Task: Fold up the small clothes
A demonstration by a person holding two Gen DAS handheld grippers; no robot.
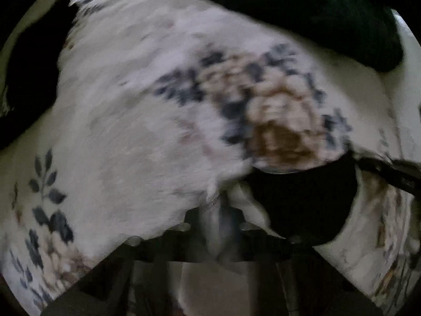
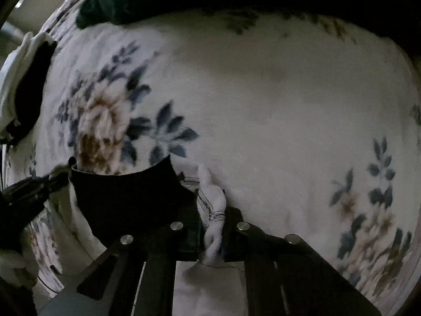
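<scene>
The right tongs (image 2: 213, 218) are closed on a bunched fold of a small white garment (image 2: 210, 202), whose patterned hem band shows between the two dark fingers; the cloth runs back through the jaws toward the camera. Just to the left of these tongs, touching the white cloth, a black piece of clothing (image 2: 126, 194) hangs in a curved flap. Its far left corner is held by the other tongs (image 2: 63, 175), which reach in from the left edge.

In the left wrist view, the left tongs (image 1: 219, 221) are pinched on a gathered strip of whitish cloth (image 1: 218, 210), though blur hides the fingertips. The same black piece (image 1: 302, 200) sits just right of them, and the right tongs (image 1: 368, 167) enter from the right edge at its upper corner.

Beyond both pairs of tongs spreads a white blanket with blue leaves and brown flowers (image 2: 263, 110). A dark bundle (image 1: 289, 18) lies on it at the far side.
</scene>
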